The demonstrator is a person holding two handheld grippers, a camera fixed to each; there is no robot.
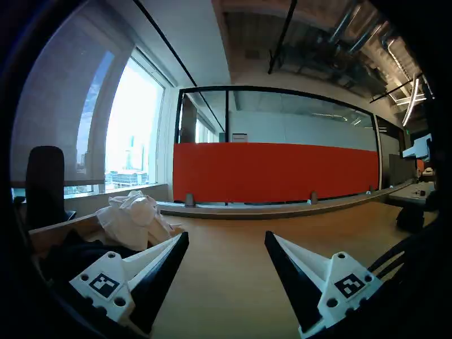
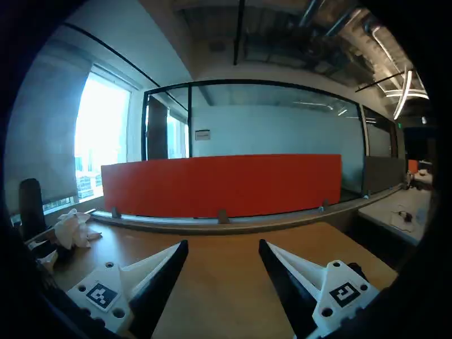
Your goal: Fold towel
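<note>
Towel (image 1: 133, 217): in the left gripper view it sits left of centre as a crumpled white heap, not folded, resting at the left end of the wooden worktop (image 1: 237, 265). Something dark (image 1: 70, 254) lies just beside it toward the lower left; you cannot tell what it is. In the right gripper view the same towel (image 2: 72, 227) appears smaller, at the far left edge of the frame.

Left claw (image 1: 226, 234): released, fingers spread wide, with bare worktop between the tips and nothing held. Its left finger (image 1: 152, 265) points toward the towel's lower edge, but you cannot tell whether it touches. Each finger carries a square black-and-white marker (image 1: 101, 282).

Right claw (image 2: 222, 243): also released and holding nothing, with open wood showing between the tips. The towel is well apart from it, off to the left.

Surroundings: an orange partition (image 1: 271, 172) runs along the back edge of the worktop, across the middle of both views, with glass walling above it. A bright window (image 1: 133, 141) fills the upper left. A dark chair back (image 1: 45, 181) stands at the far left, behind the towel. In the right gripper view, a second desk (image 2: 401, 212) sits at the right edge, carrying small items too small to make out.
</note>
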